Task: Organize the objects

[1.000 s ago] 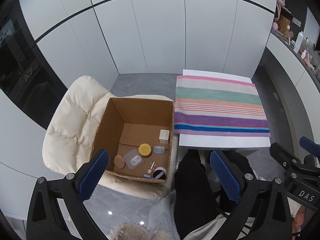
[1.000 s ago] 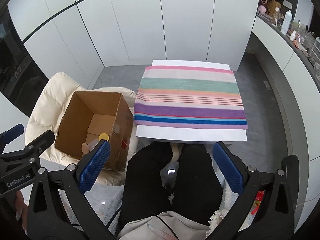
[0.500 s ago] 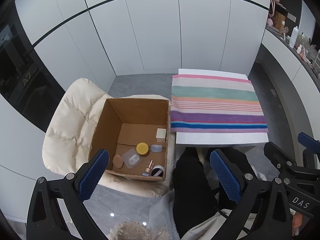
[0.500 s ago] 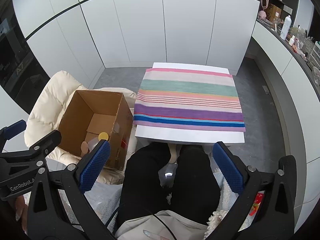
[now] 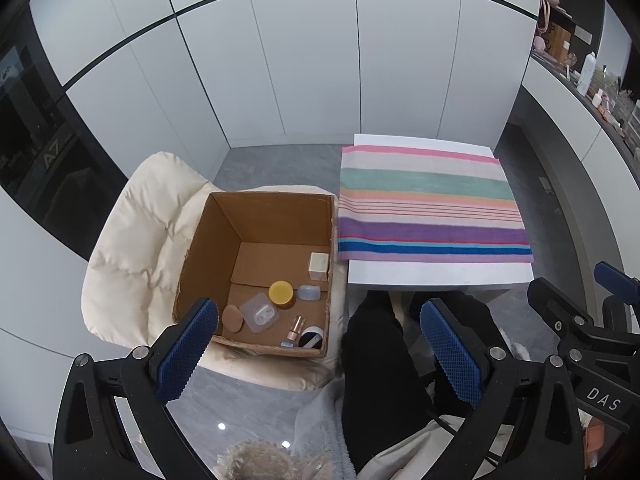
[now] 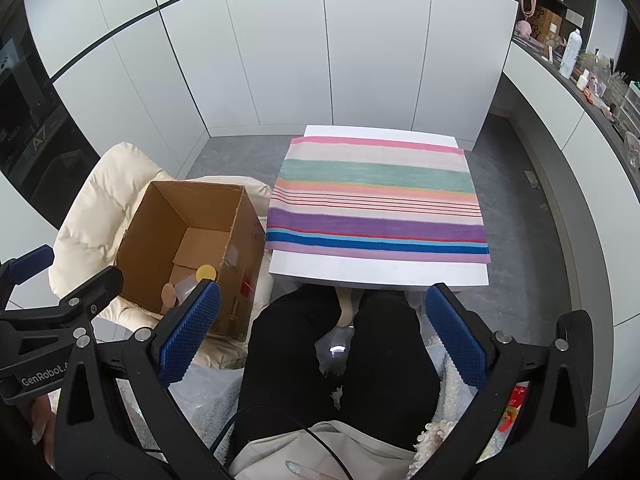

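Note:
An open cardboard box (image 5: 216, 240) (image 6: 144, 220) sits on a cream chair (image 5: 132, 236). Inside lie several small items: a yellow-lidded jar (image 5: 281, 292), a clear case (image 5: 260, 314), a tan sponge (image 5: 233, 318), a white cube box (image 5: 319, 264), a small blue case (image 5: 309, 292), a little bottle (image 5: 295, 326) and a black round compact (image 5: 312, 338). My left gripper (image 5: 316, 352) is open and empty, high above the box's near edge. My right gripper (image 6: 320, 340) is open and empty above the person's lap.
A white table (image 5: 440, 272) (image 6: 380, 272) with a striped cloth (image 5: 428, 204) (image 6: 376, 200) stands right of the box. The person's black-trousered legs (image 6: 340, 360) sit before it. White cabinets are behind; a cluttered counter (image 6: 580, 72) runs along the right.
Both grippers have lifted and pulled back slightly, so the box and table look a little smaller and shifted left. Jaws have stayed open.

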`<state>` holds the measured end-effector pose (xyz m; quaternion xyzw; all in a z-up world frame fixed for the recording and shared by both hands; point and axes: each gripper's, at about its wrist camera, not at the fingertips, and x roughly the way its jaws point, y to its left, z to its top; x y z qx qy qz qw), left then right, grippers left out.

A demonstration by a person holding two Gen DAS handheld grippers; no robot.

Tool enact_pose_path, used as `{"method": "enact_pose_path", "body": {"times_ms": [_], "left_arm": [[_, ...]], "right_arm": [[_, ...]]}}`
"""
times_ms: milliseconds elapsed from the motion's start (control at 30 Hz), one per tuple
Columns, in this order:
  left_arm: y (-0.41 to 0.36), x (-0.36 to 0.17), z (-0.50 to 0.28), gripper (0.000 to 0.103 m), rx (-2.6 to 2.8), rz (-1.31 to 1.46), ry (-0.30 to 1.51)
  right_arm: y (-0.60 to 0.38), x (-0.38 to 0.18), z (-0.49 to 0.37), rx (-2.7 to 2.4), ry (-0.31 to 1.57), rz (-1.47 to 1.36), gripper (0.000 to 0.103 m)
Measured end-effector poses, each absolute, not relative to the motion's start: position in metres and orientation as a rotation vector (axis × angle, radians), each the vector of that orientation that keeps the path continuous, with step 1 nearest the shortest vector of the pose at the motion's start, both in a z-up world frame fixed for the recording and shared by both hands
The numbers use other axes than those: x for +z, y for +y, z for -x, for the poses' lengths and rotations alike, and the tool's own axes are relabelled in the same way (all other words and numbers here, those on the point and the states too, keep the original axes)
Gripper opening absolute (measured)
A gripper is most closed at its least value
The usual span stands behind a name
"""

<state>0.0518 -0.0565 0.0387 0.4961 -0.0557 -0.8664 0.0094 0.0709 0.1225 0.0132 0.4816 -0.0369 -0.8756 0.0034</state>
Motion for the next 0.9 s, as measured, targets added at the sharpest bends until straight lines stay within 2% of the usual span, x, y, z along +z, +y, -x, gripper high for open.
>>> {"method": "enact_pose_path", "body": {"times_ms": [900], "left_arm": [[-0.0555,0.0360,-0.0483,0.102,-2.705,-1.566,-0.165]], "right_arm": [[0.1232,0.0085,-0.0716,-2.741,-0.130,-1.513,0.103]]}}
